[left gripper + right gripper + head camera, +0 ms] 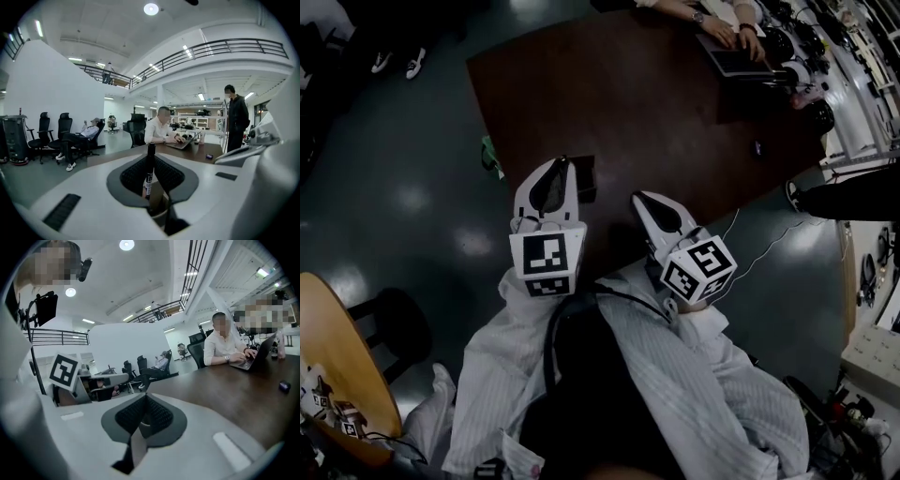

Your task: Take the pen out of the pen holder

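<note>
My left gripper (556, 169) held the slim black pen (150, 164) upright, its ribbed pads narrowed onto the barrel, over the near edge of the dark brown wooden table (675, 112). My right gripper (144, 399) hovered alongside, jaws drawn together on nothing.

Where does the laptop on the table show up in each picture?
Head view: laptop near the top right.
Left gripper view: laptop just right of centre.
Right gripper view: laptop at the right edge.
Shared landmark: the brown table it sits on.
</note>
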Tool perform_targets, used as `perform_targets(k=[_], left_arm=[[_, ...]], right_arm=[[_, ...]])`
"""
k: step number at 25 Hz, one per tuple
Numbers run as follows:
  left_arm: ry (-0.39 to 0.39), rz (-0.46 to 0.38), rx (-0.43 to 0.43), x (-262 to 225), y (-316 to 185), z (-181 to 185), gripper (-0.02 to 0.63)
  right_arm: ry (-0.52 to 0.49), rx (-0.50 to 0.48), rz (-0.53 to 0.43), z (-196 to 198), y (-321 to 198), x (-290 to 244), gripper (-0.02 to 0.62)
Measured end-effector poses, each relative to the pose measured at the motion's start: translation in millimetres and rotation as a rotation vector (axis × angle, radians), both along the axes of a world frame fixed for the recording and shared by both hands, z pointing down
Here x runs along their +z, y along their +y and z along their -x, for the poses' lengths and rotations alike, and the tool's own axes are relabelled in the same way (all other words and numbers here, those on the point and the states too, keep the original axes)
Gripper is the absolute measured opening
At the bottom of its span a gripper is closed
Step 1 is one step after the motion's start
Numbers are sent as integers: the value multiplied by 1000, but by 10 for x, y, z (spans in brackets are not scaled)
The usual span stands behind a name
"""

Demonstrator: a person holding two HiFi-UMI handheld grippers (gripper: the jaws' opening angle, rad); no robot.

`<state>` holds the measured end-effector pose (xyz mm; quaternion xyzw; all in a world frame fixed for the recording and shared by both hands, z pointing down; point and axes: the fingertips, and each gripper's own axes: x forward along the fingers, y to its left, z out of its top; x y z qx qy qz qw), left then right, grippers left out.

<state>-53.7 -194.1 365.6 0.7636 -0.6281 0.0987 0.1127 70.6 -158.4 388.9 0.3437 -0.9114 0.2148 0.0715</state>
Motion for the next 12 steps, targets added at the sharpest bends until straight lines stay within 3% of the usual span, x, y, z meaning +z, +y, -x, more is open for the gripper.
perform_targets(k=[6, 12], left_arm=[[124, -105, 97, -808, 293, 421, 46], [181, -143, 167, -1063, 592, 647, 46]], right_arm=[[-19, -6, -102, 252, -57, -408, 3], [-57, -9, -195, 548, -24, -747, 3]])
